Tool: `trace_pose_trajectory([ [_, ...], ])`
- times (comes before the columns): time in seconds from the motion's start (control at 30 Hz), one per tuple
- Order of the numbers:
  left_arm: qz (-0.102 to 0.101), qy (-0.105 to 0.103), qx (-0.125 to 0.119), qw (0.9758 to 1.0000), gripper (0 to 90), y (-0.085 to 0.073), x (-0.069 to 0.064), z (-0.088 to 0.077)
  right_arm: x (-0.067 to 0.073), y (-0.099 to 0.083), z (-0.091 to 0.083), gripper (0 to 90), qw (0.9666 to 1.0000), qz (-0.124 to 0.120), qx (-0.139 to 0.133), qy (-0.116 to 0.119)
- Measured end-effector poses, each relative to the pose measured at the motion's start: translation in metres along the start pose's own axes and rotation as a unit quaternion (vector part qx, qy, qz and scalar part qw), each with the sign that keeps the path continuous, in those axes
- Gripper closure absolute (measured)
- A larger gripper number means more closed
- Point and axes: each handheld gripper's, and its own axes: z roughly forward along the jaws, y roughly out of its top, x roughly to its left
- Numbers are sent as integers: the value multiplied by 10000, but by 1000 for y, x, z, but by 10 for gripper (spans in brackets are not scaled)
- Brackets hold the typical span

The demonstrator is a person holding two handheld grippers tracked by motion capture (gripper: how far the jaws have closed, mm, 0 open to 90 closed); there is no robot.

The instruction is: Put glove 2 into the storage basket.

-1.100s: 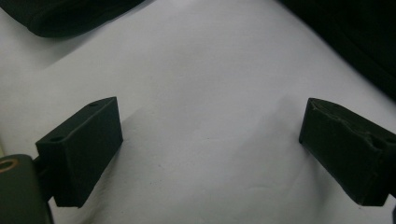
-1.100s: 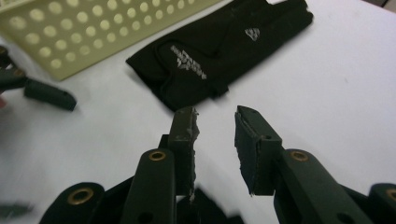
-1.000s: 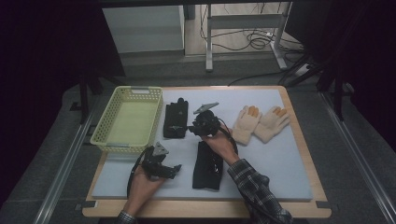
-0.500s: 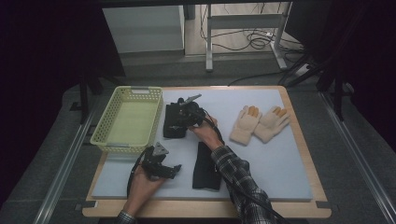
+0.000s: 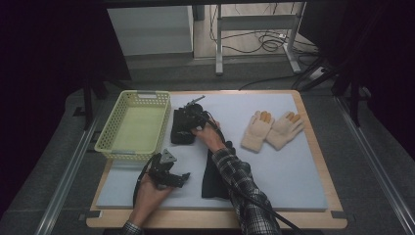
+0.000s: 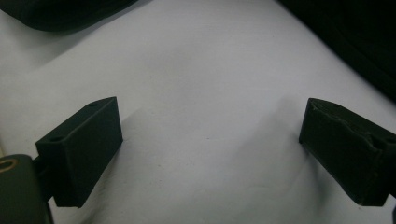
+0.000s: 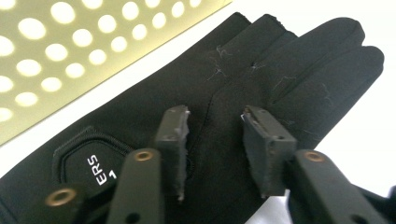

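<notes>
A black glove [image 5: 179, 133] lies flat on the white mat beside the yellow basket [image 5: 110, 146]. My right gripper [image 5: 189, 114] is down on it. In the right gripper view its jaws [image 7: 215, 116] stand a little apart over the glove's [image 7: 299, 56] palm; they have just been closing, and the fabric between them lies flat and unpinched. A second black glove [image 5: 211, 180] lies near the front, partly under the right forearm. My left gripper [image 5: 182, 178] rests low on the mat at the front left, jaws [image 6: 210, 135] wide open with bare mat between them.
Two cream gloves [image 5: 257, 130] [image 5: 285, 129] lie side by side on the right half of the mat. The basket's perforated wall [image 7: 51, 42] is close to the right gripper. Beyond the table's far edge are metal table legs and cables on the floor.
My right gripper has moved left from the middle of the mat and come down onto the black glove by the basket. The left gripper has stayed where it was.
</notes>
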Motion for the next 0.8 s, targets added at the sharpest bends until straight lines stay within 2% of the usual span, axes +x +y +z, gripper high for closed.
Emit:
trace_pose_trajectory([
  [0.03, 0, 0, 0, 10000, 59, 0, 0, 0, 0, 0, 0, 646, 10000, 0, 0, 0],
  [0.07, 1, 1, 0, 10000, 58, 0, 0, 0, 0, 0, -1, 754, 10000, 78, 5, 18],
  [0.1, 2, 0, 1, 10000, 59, 0, 0, 0, 0, 0, -2, 807, 9999, 91, 7, 68],
  [0.2, 1, 1, 1, 10000, 58, 0, 0, 0, 3, 0, -4, 860, 9999, 90, 55, 52],
  [0.4, -3, -3, 2, 10000, 58, 0, 0, 0, 7, 2, -7, 866, 9999, -9, 105, -73],
  [0.5, -4, -8, 3, 10000, 58, 0, 0, 0, 9, 2, -12, 866, 10000, 38, 31, -14],
  [0.57, -4, -8, 4, 10000, 58, 0, 0, 0, 11, 3, -18, 866, 10000, 42, -43, 68],
  [0.6, -2, -6, 4, 10000, 58, 0, 0, 0, 15, 4, -25, 866, 9999, -85, -99, 91],
  [0.67, -5, -4, 3, 10000, 58, 0, 0, 0, 19, 6, -33, 866, 9997, -183, -128, 79],
  [0.77, -1, -2, 2, 10000, 58, 0, 0, 0, 20, 7, -40, 866, 9996, -167, -195, 110],
  [0.8, -7, -5, 2, 10000, 58, 0, 0, 0, 21, 8, -50, 866, 9994, -145, -271, 156],
])
